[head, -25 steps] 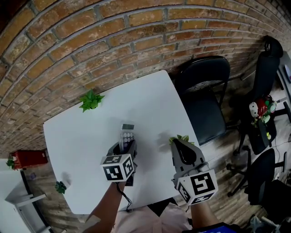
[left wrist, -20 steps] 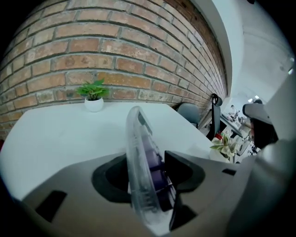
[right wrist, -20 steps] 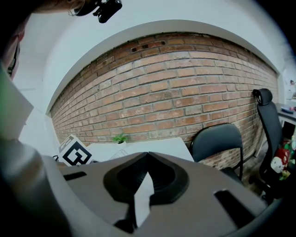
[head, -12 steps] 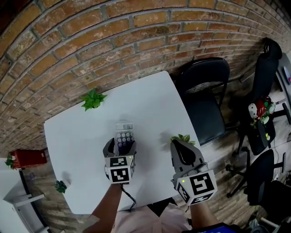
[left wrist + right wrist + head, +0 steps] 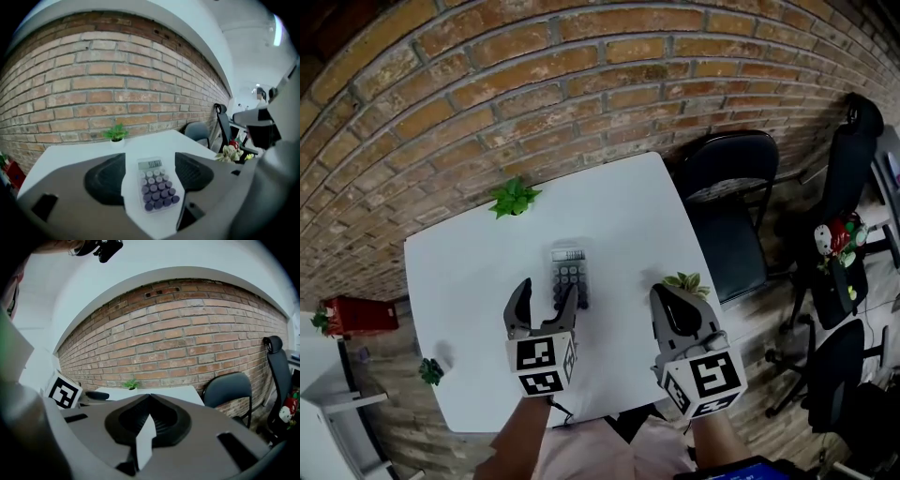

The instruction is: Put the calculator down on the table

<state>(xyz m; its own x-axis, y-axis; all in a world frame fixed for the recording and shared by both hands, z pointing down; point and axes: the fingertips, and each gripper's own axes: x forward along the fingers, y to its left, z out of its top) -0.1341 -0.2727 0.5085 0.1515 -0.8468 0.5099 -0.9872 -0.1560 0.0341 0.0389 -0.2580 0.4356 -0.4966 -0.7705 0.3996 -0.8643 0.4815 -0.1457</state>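
Observation:
A small calculator (image 5: 569,276) with a grey display and dark round keys lies flat on the white table (image 5: 459,281). In the left gripper view the calculator (image 5: 155,184) shows between the spread jaws, lying below them and untouched. My left gripper (image 5: 545,301) hangs open just on the near side of it, lifted off the table. My right gripper (image 5: 674,302) is shut with nothing in it, near the table's right front edge; its jaw tips (image 5: 150,397) meet in the right gripper view.
A small potted plant (image 5: 515,198) stands at the table's far edge by the brick wall. Another small plant (image 5: 686,282) sits by my right gripper. A black chair (image 5: 731,206) stands right of the table. A red box (image 5: 354,314) lies on the floor at left.
My left gripper let go of the calculator, which now lies flat on the table. The gripper opened wide, rose and drew back toward me. The right gripper shifted only slightly.

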